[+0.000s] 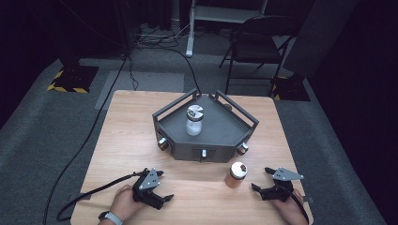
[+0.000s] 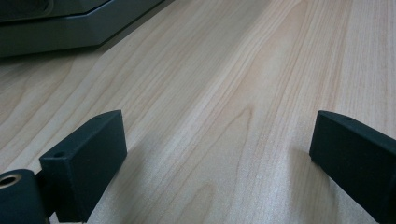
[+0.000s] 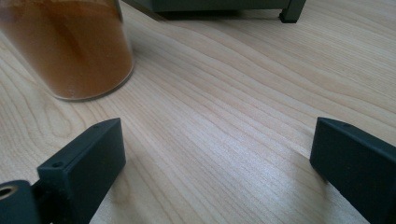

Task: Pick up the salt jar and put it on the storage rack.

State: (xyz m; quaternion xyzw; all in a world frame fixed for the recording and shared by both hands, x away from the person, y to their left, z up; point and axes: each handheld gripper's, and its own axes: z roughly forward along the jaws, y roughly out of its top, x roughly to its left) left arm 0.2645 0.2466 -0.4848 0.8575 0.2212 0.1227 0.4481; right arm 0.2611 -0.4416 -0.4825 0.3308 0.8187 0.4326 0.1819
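Observation:
A jar of white powder [image 1: 194, 120] with a silver lid stands upright inside the dark grey tray [image 1: 220, 140] at the table's middle. A jar of orange-brown powder [image 1: 236, 175] [image 3: 70, 46] stands on the bare wood in front of the tray. My right gripper [image 1: 262, 178] [image 3: 217, 163] rests open on the table just right of that jar, jaws wide apart with nothing between them. Low at the front left, my left gripper [image 1: 165, 185] [image 2: 219, 158] lies open on the wood, holding nothing.
The tray has raised rails [image 1: 171, 108] along its back sides and small knobs on its front faces; its edge [image 2: 56, 32] lies ahead of the left gripper. A black cable [image 1: 89, 192] trails off the table's left edge. A folding chair [image 1: 256, 44] stands beyond the table.

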